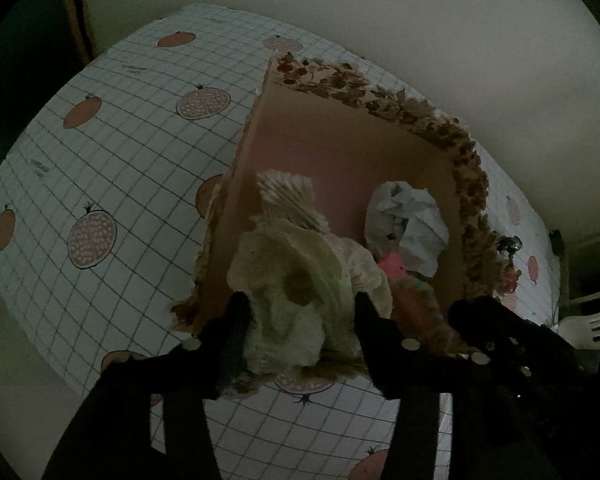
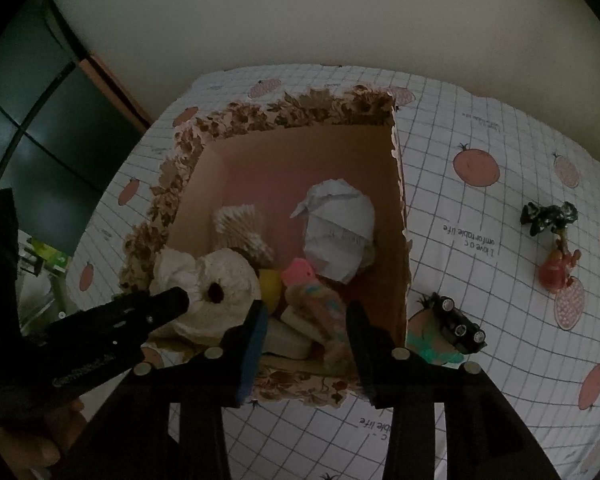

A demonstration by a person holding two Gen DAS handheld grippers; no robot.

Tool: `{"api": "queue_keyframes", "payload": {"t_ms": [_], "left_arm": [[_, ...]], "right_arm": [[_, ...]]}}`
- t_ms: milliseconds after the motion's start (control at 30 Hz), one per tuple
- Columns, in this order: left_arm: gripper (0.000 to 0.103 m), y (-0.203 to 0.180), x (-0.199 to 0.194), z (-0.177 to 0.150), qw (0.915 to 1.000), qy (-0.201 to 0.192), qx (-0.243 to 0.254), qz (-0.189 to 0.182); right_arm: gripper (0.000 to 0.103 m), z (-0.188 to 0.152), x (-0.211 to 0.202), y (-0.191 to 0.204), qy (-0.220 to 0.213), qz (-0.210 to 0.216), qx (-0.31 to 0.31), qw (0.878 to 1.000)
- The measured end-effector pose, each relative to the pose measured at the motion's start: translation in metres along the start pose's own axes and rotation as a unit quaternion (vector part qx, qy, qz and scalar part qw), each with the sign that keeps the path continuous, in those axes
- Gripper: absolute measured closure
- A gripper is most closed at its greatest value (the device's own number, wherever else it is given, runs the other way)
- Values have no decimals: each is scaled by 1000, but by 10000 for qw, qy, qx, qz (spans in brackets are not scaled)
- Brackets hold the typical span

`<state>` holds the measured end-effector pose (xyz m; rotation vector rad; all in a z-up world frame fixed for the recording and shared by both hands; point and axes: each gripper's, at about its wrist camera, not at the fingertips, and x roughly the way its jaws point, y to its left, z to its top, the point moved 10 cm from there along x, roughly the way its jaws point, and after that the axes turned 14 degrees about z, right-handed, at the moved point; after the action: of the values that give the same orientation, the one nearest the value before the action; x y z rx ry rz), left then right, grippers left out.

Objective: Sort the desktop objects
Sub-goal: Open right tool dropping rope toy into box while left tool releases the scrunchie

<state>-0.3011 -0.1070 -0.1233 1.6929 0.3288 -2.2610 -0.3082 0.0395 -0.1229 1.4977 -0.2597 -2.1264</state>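
Checked tablecloth [image 2: 480, 184] with printed fruit covers the table beneath a pale wall [image 2: 300, 12].

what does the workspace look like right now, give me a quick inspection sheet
surface: table under a grid cloth with pomegranate prints
job's things: floral box holds a tissue roll, crumpled paper, cotton swabs, a pink toy, something yellow
clutter: toy car, dark figure and red figure on the cloth beside the box
grippers: left gripper open around the tissue roll; right gripper open around the pink toy
cables: nothing seen
surroundings: plain wall, dim light
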Motion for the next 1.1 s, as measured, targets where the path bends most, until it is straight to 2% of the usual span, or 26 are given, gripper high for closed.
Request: {"api": "queue_keyframes", "payload": {"t_ms": [167,300,433,567,833,1033,1100], "left_arm": [[44,1,-1,1,10000,-17,12,58],[35,1,-2,0,9999,-44,3,98],[34,-1,-6,1,9999,-90,8,71],[31,-2,-12,5,9997,-212,25,106],[30,-5,-33,17,9984,-559,-62,104],[27,-9,-49,26,9958,-873,-165,206],[22,-12,-54,29,9953,-935,-217,144]], "right_arm": [[58,1,-1,2,-15,9,-16,10000],[56,1,-1,3,-25,16,-13,10000],[56,4,-6,6,-101,91,-26,9999],[43,10,-17,13,-309,183,-94,9993],[31,26,-47,15,-840,380,-113,9957],[20,40,-78,-4,-1313,425,112,9904],[15,43,-89,-15,-1463,390,231,9882]]}}
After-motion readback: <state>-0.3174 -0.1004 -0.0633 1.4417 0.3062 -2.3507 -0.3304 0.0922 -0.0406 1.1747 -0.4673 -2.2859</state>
